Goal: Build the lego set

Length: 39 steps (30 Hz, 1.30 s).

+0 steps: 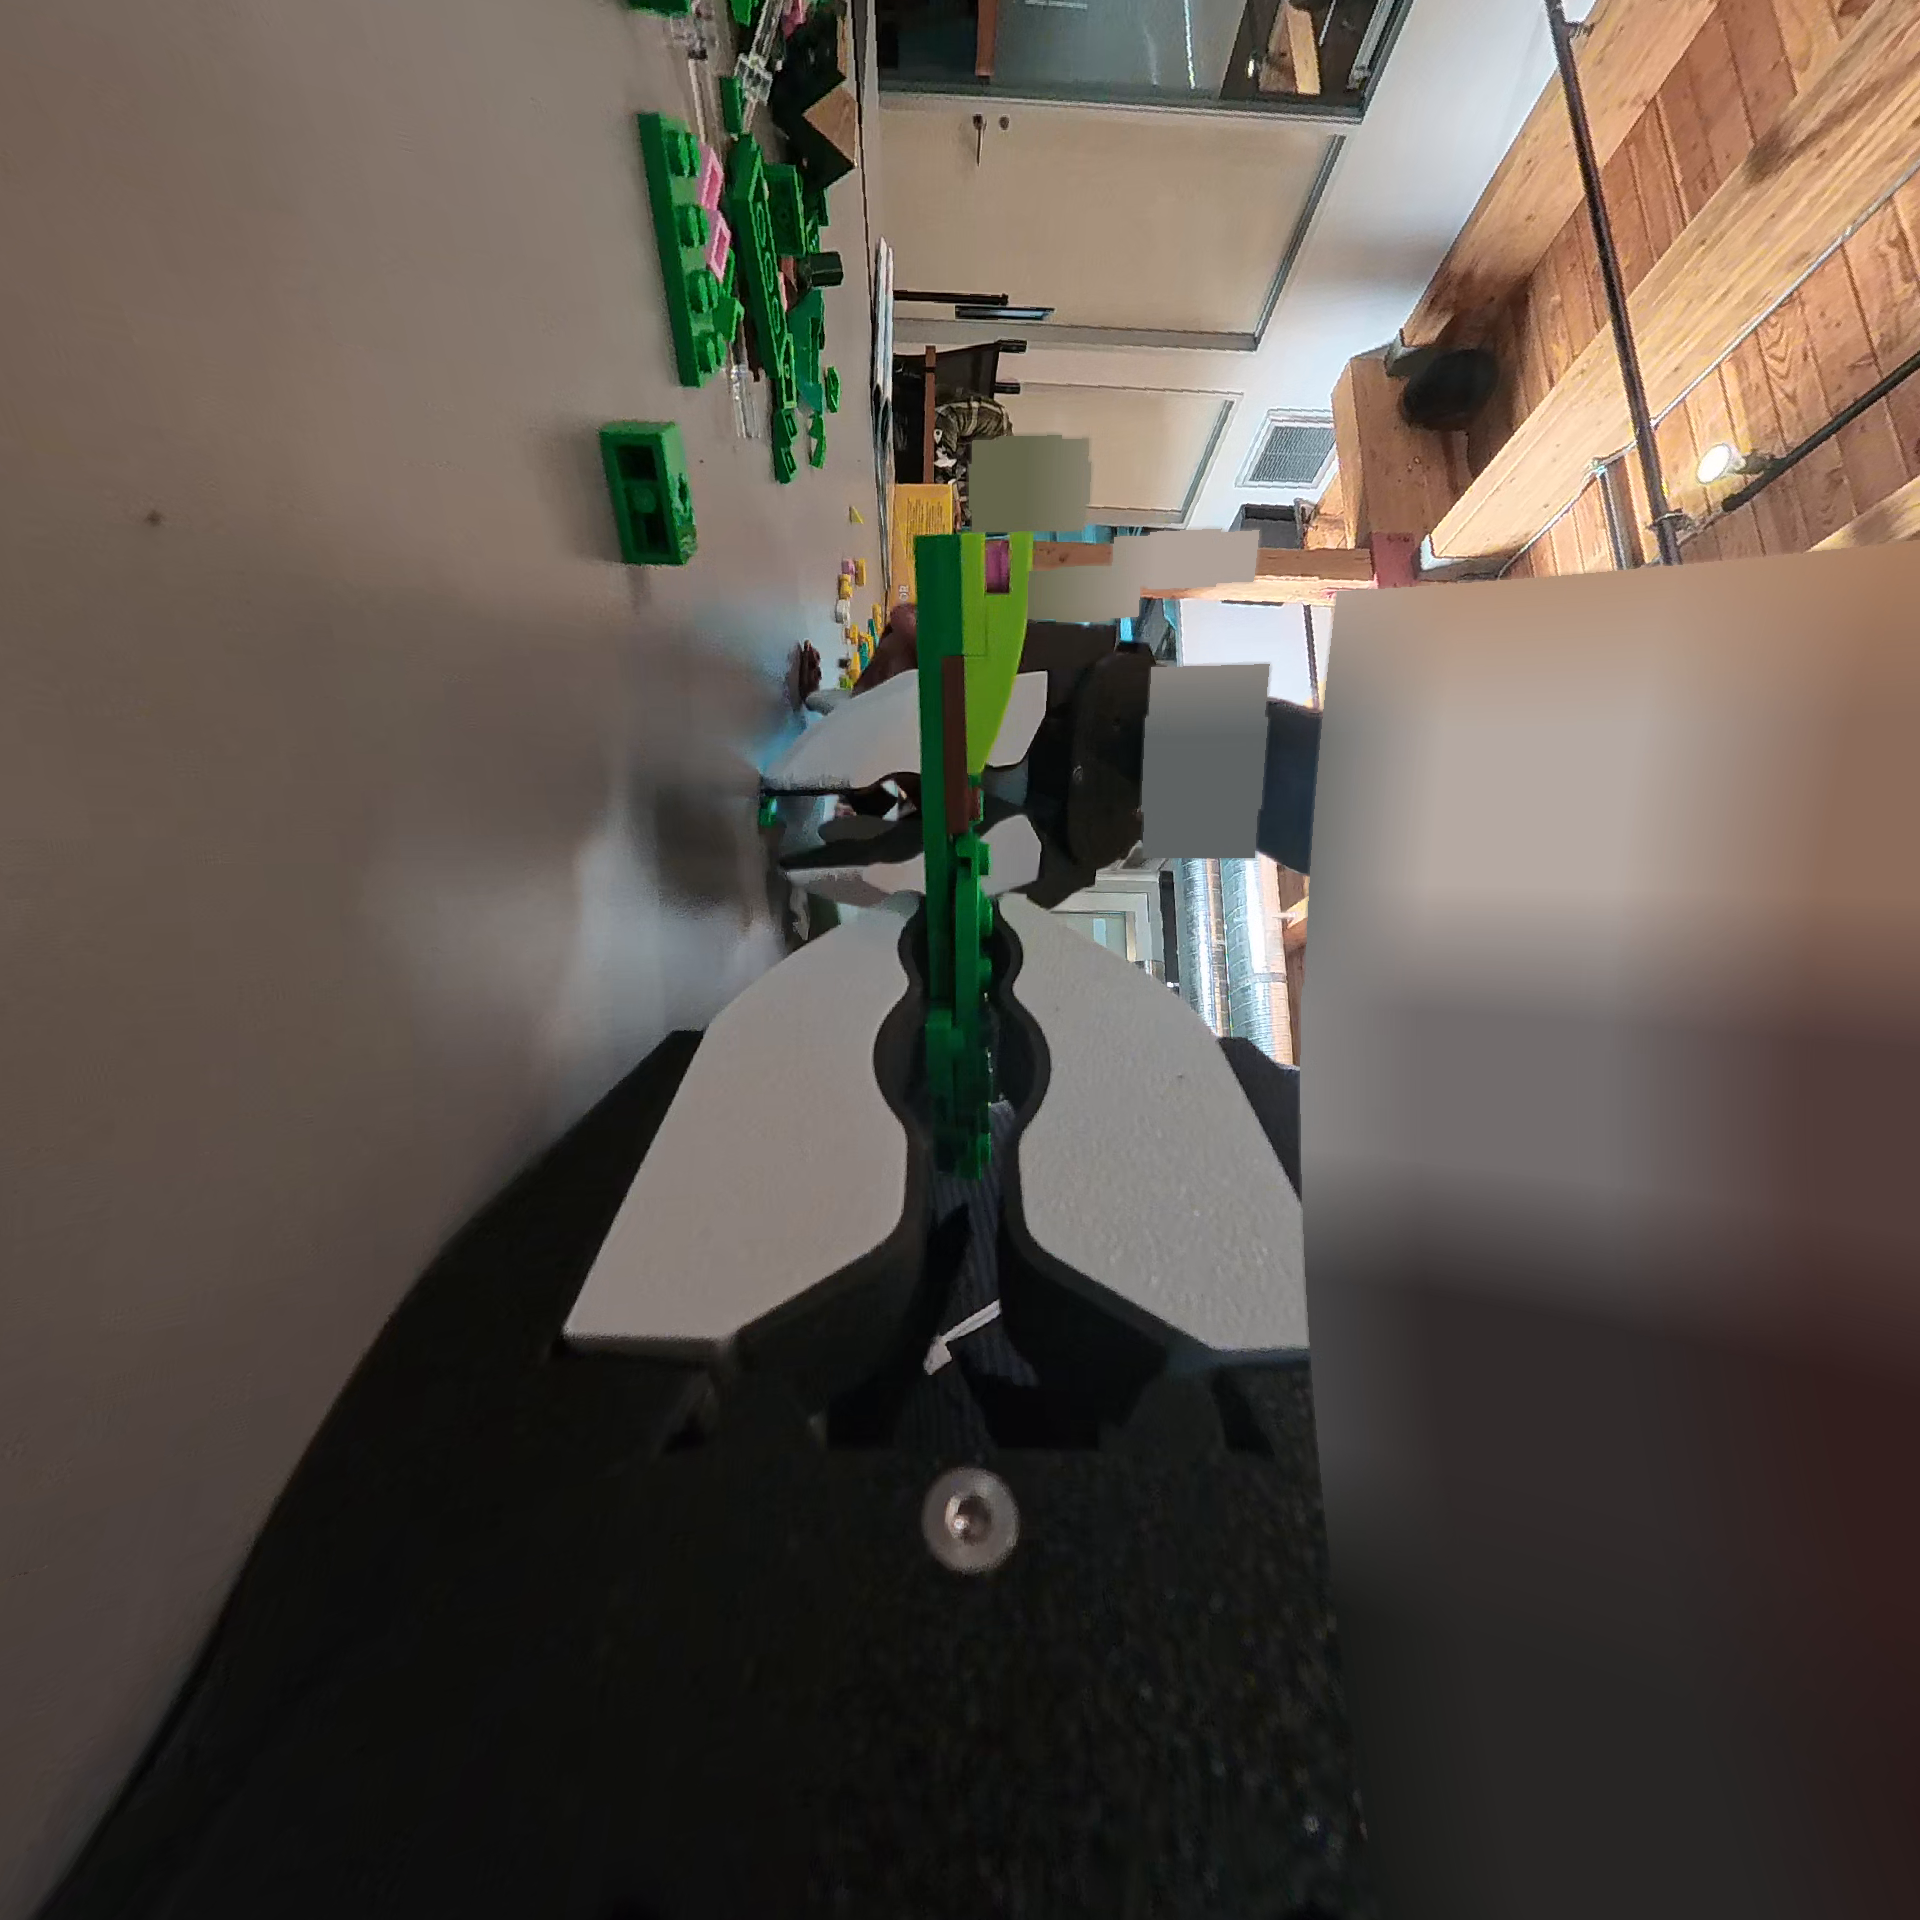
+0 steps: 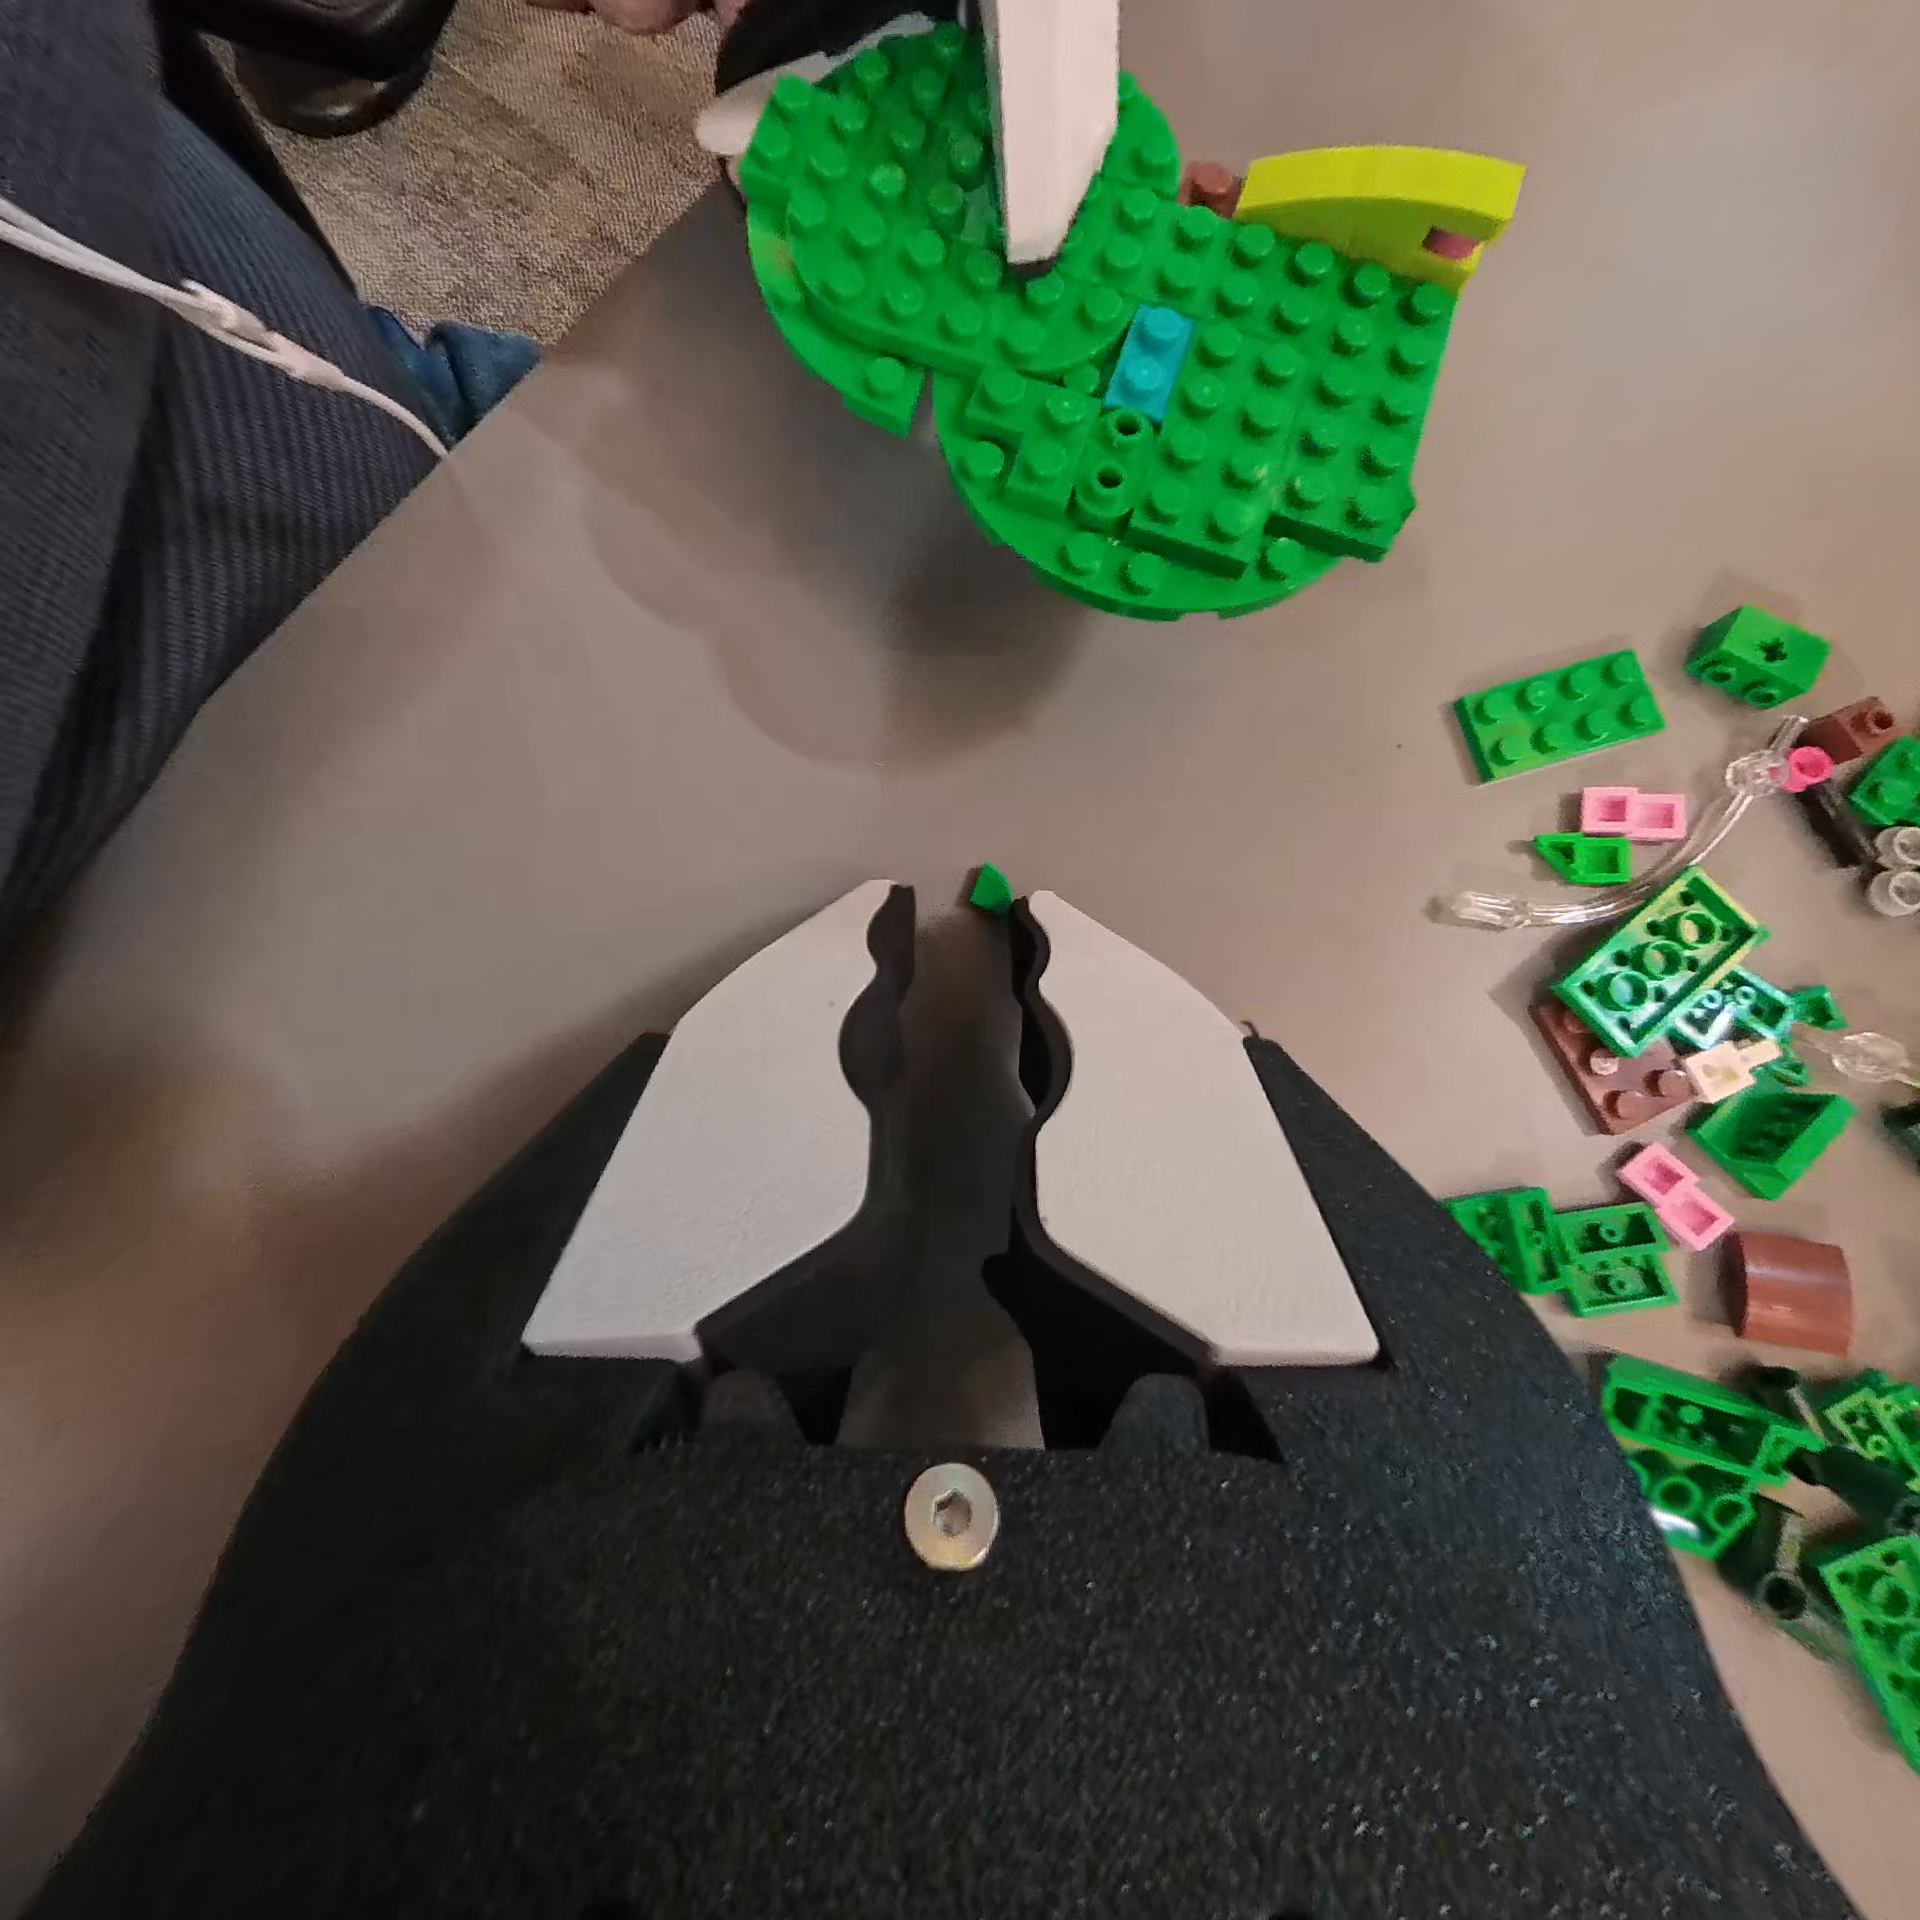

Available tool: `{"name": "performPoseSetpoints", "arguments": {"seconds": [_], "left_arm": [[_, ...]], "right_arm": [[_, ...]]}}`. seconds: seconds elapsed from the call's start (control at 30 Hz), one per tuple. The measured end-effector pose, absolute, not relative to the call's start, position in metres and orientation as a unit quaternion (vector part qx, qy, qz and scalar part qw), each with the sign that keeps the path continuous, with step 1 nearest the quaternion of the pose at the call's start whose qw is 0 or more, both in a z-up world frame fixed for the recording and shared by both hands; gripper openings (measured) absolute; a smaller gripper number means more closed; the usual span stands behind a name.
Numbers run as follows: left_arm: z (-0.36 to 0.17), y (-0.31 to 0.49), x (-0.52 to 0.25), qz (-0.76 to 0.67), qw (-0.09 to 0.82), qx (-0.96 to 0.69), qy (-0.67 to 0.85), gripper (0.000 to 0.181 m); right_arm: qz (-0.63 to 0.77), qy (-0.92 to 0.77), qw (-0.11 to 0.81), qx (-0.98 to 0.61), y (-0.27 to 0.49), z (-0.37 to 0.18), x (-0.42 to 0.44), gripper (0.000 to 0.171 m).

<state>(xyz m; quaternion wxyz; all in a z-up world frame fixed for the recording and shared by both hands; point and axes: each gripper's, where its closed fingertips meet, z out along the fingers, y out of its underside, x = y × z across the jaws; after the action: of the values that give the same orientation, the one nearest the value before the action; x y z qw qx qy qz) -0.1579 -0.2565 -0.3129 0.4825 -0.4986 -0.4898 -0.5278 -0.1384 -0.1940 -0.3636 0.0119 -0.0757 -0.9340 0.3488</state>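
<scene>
My left gripper [image 1: 961, 935] is shut on the edge of a green lego plate assembly [image 1: 951, 748] and holds it edge-on above the table. In the right wrist view the same assembly [image 2: 1195, 416] shows its studded top, with a teal brick [image 2: 1143, 358], a lime curved piece [image 2: 1371, 203] and the left gripper's white finger [image 2: 1049, 125] on it. My right gripper [image 2: 964, 904] is over the table below the assembly, its jaws a narrow gap apart. A tiny green piece [image 2: 989, 890] sits between its tips, against the right finger.
Loose green, pink, brown and clear pieces [image 2: 1683, 1039] are scattered on the grey table [image 2: 520, 831] at the right. More green plates [image 1: 686, 249] lie farther off in the left wrist view. A person's dark clothing [image 2: 156, 416] is at the table's left edge. Left tips to right tips: about 9 cm.
</scene>
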Motion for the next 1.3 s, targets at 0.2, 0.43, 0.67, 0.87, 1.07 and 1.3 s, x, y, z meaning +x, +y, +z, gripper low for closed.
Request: {"name": "performPoseSetpoints", "arguments": {"seconds": [0.2, 0.43, 0.67, 0.87, 1.07, 1.3], "left_arm": [[-0.312, -0.256, -0.157, -0.53, 0.483, -0.499, -0.487, 0.009], [-0.312, -0.256, -0.158, -0.53, 0.485, -0.498, -0.485, 0.009], [-0.311, -0.256, -0.159, -0.528, 0.491, -0.492, -0.488, 0.009], [-0.311, -0.256, -0.162, -0.527, 0.495, -0.481, -0.496, 0.008], [-0.309, -0.256, -0.162, -0.53, 0.497, -0.466, -0.504, 0.008], [-0.308, -0.261, -0.172, -0.487, 0.528, -0.455, -0.527, 0.008]], "right_arm": [[0.362, -0.929, -0.034, -0.065, -0.203, -0.362, -0.114, 0.021], [0.382, -0.921, 0.0, -0.072, -0.199, -0.36, -0.133, 0.02], [0.378, -0.924, 0.022, -0.046, -0.203, -0.364, -0.135, 0.013], [0.381, -0.922, 0.027, -0.057, -0.206, -0.364, -0.134, 0.012], [0.381, -0.921, 0.043, -0.068, -0.206, -0.364, -0.136, 0.009], [0.398, -0.912, 0.027, -0.093, -0.209, -0.361, -0.136, 0.009]]}}
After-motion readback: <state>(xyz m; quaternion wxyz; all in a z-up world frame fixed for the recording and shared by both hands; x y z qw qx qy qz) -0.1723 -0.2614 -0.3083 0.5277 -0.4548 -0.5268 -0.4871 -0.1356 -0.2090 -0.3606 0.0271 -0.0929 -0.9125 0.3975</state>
